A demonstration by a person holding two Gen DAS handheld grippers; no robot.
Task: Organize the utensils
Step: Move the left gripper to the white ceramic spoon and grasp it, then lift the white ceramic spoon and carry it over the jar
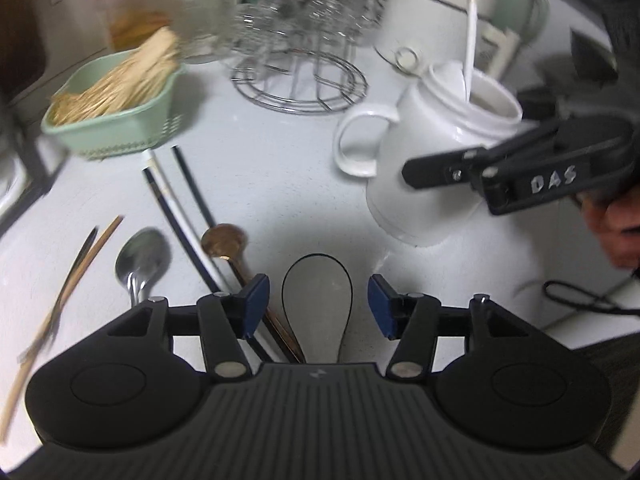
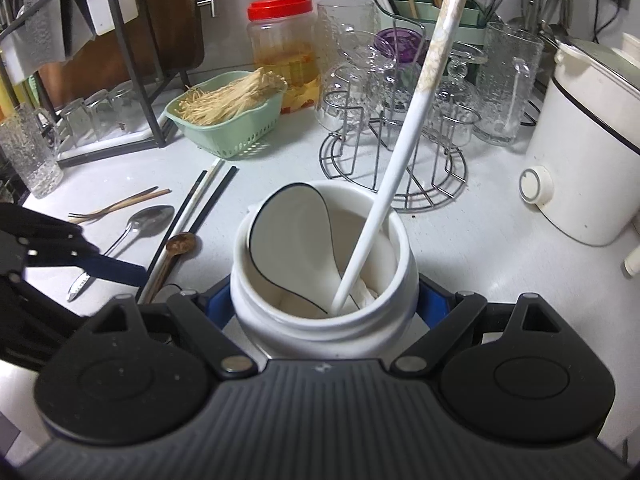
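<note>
My left gripper (image 1: 318,306) hangs open just over the counter. A white ceramic spoon with a black rim (image 1: 317,276) lies between its blue pads, with a gap on both sides. Left of it lie a brown spoon (image 1: 224,240), black and white chopsticks (image 1: 176,208), a steel spoon (image 1: 142,256) and a wooden fork (image 1: 72,272). My right gripper (image 2: 324,300) is shut on a white handled jug (image 2: 320,332), which stands at the right in the left wrist view (image 1: 432,148). In the jug are another black-rimmed spoon (image 2: 288,236) and a long white stick (image 2: 400,152).
A green basket of enoki mushrooms (image 2: 228,120) sits at the back left, beside a red-lidded jar (image 2: 284,48). A wire rack of glasses (image 2: 396,128) stands behind the jug. A white cooker (image 2: 592,140) is at the right, a dish rack (image 2: 80,60) at the left.
</note>
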